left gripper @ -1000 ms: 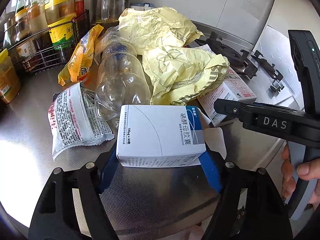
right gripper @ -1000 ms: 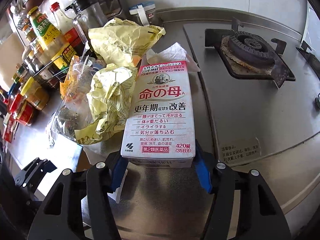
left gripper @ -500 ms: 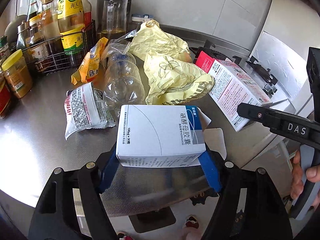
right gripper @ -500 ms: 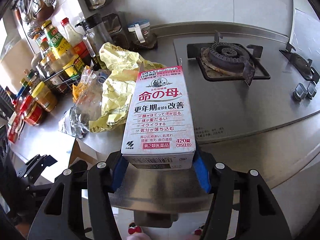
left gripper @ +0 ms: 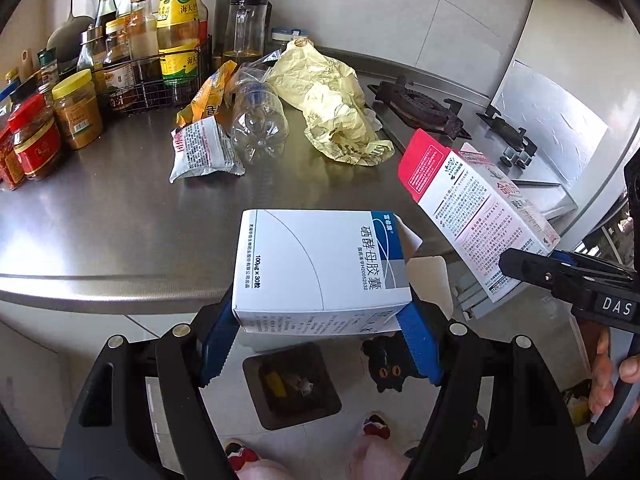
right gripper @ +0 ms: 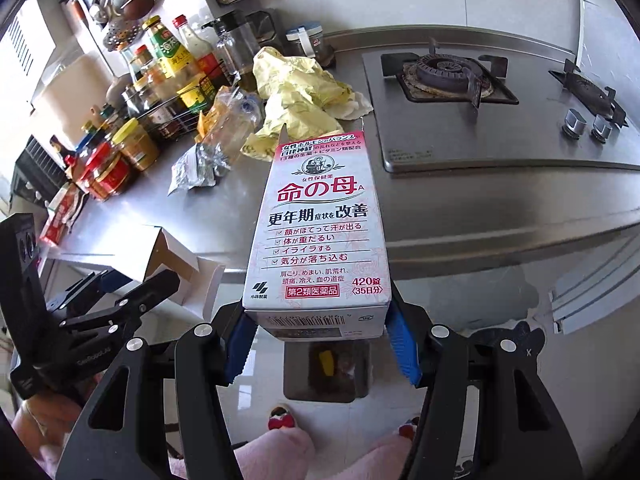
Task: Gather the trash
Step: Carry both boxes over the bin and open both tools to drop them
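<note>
My left gripper point(left gripper: 320, 340) is shut on a white and blue medicine box point(left gripper: 320, 268), held in the air past the counter's front edge. My right gripper point(right gripper: 320, 344) is shut on a tall pink and white medicine box point(right gripper: 320, 232), also off the counter; that box shows in the left wrist view point(left gripper: 468, 208). A dark trash bin point(left gripper: 292, 384) stands on the floor below both boxes, also in the right wrist view point(right gripper: 326, 368). On the counter lie a clear plastic bottle point(left gripper: 258, 124), crumpled yellow paper point(left gripper: 332, 108), a white snack wrapper point(left gripper: 204, 152) and an orange wrapper point(left gripper: 208, 96).
A wire rack of sauce bottles point(left gripper: 156, 52) and jars point(left gripper: 76, 112) line the counter's back left. A gas stove point(right gripper: 444, 76) with knobs point(right gripper: 584, 124) is to the right. The steel counter edge point(left gripper: 100, 284) is just ahead. My slippered feet point(right gripper: 280, 420) are by the bin.
Both grippers have pulled back and up from the counter with their boxes, out over the floor. The trash bin has come into view below them.
</note>
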The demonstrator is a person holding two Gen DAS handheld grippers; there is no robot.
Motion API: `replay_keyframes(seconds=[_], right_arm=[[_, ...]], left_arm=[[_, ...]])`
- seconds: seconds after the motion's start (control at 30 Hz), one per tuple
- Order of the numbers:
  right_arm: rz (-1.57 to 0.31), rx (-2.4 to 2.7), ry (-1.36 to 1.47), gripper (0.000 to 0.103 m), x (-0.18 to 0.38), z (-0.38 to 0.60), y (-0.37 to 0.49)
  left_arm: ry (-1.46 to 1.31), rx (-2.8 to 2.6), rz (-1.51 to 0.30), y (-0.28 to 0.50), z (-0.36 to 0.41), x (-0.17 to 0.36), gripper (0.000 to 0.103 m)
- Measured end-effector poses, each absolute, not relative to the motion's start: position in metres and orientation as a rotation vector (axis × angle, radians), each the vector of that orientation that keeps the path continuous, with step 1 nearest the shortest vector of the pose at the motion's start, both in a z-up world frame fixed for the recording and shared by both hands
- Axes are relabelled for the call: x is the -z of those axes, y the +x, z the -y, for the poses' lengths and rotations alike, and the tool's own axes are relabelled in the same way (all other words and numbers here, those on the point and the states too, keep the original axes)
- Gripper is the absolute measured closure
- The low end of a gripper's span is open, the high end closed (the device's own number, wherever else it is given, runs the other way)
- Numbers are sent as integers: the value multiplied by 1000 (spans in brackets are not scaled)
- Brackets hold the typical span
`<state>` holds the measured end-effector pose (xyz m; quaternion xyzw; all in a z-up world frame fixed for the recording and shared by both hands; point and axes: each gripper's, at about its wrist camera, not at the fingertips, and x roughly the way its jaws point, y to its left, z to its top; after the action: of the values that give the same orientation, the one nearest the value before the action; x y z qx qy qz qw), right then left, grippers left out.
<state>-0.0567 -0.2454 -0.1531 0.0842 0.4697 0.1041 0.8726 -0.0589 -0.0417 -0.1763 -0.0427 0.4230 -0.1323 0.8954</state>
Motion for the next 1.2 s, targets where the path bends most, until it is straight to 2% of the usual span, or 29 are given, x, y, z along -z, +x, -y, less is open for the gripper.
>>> replay_keyframes(seconds=[0.23, 0.47, 1.2], right_arm=[[-1056, -282, 191, 43, 162, 236, -95], [-1211, -287, 194, 43, 207, 231, -111], [-1584, -194, 352, 43, 451, 199, -53]], left_arm=[[-90, 253, -927, -94, 30, 192, 33], [-100, 228, -1033, -113, 22, 231, 33], [-151, 134, -1347, -93, 20, 460, 33]])
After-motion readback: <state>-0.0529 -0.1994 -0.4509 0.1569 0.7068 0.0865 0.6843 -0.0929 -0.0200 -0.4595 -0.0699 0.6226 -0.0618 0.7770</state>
